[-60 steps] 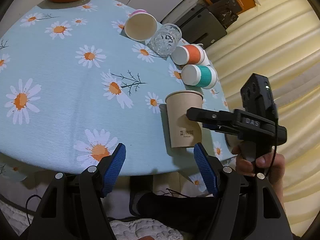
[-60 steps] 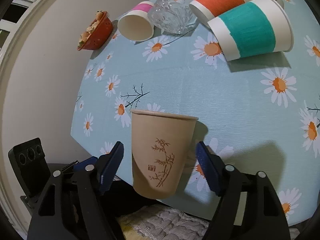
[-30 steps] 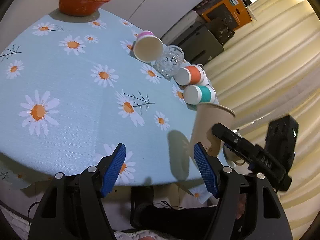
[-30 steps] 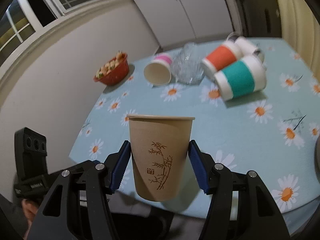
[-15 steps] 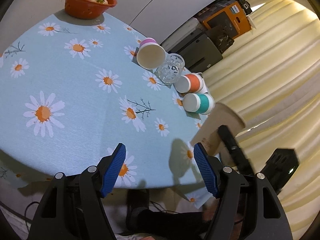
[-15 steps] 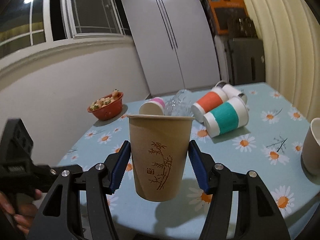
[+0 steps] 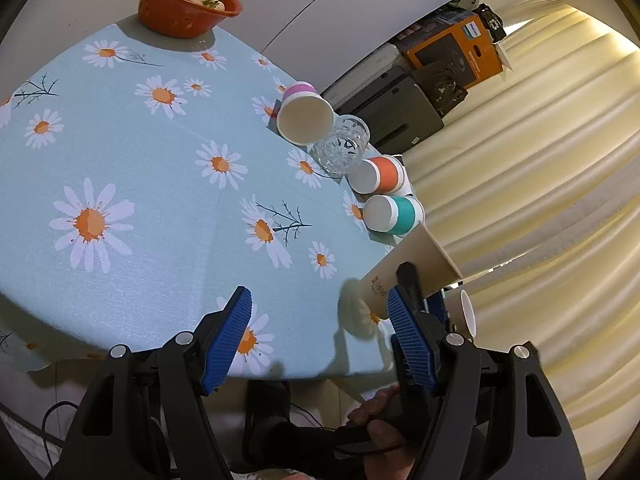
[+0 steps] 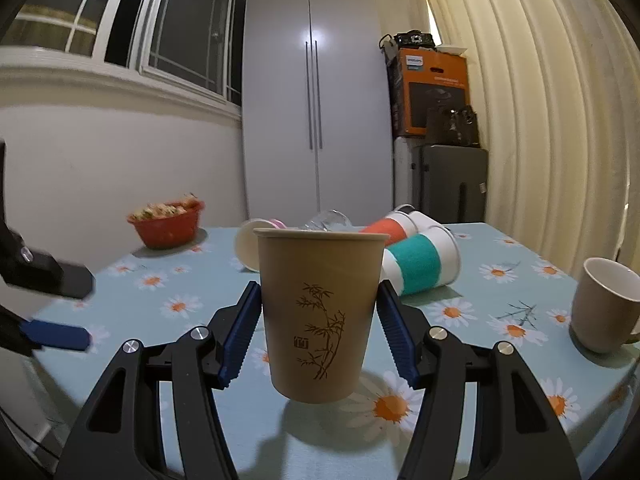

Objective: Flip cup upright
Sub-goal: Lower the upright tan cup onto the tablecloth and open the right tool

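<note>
A brown paper cup (image 8: 318, 312) with a bamboo print stands mouth-up between the blue pads of my right gripper (image 8: 318, 330), which is shut on it and holds it just above the daisy tablecloth (image 8: 472, 316). The left wrist view shows the same cup (image 7: 416, 272) tilted at the table's near right edge, with the right gripper's finger across it. My left gripper (image 7: 320, 336) is open and empty over the table's front edge; one of its blue fingers (image 8: 56, 336) shows at the left of the right wrist view.
A pink-banded cup (image 7: 304, 114), a clear glass (image 7: 342, 146), an orange-banded cup (image 7: 378, 176) and a teal-banded cup (image 7: 394, 212) lie on their sides at the back right. A red bowl of food (image 7: 186, 6) stands at the far side. A beige mug (image 8: 604, 308) stands upright at the right.
My right gripper closed on the brown cup, lifted it and levelled out, so the cup now hangs upright low over the table. My left gripper stayed open and drew back slightly.
</note>
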A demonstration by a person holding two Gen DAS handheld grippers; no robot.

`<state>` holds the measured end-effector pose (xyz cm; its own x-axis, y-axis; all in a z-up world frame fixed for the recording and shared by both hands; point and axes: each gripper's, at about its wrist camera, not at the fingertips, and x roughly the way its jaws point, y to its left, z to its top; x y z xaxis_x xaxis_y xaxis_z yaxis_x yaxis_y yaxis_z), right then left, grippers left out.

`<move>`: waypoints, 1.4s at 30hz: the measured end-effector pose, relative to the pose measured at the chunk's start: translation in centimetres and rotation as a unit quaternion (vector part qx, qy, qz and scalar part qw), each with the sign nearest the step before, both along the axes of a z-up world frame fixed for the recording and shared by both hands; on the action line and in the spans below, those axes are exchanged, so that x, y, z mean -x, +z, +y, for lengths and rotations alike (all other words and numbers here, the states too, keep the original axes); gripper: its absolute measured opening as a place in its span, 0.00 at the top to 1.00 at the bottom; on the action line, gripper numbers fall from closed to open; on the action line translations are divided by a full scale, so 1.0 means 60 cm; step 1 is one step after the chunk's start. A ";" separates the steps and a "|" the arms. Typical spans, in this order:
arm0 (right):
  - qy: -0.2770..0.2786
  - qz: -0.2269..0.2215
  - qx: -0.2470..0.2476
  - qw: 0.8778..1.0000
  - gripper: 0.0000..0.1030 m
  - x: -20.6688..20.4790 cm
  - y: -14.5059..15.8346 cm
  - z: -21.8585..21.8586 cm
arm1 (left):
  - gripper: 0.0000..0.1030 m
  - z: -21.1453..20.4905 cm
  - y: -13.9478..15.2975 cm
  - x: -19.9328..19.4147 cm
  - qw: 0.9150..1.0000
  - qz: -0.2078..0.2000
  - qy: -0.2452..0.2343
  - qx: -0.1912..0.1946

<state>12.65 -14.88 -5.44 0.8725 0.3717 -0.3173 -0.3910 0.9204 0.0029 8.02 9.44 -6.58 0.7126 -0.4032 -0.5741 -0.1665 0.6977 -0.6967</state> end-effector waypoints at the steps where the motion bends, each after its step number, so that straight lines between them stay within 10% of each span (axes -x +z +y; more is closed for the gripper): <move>1: -0.002 -0.001 0.002 1.000 0.42 0.001 -0.004 0.002 | 0.33 0.001 -0.001 0.000 1.000 0.001 0.000 0.001; 23: 0.003 -0.023 0.044 0.999 0.41 0.021 -0.045 0.022 | 0.33 0.000 -0.007 -0.004 1.000 0.009 0.002 -0.005; 42: 0.011 0.027 0.028 0.999 0.19 0.032 -0.024 -0.003 | 0.33 0.000 -0.003 0.002 1.000 0.006 0.004 -0.018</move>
<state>10.71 -15.08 -6.89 0.8453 0.3717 -0.3838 -0.4126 0.9105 -0.0267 7.89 9.41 -6.76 0.7094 -0.3766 -0.5957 -0.1801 0.7203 -0.6698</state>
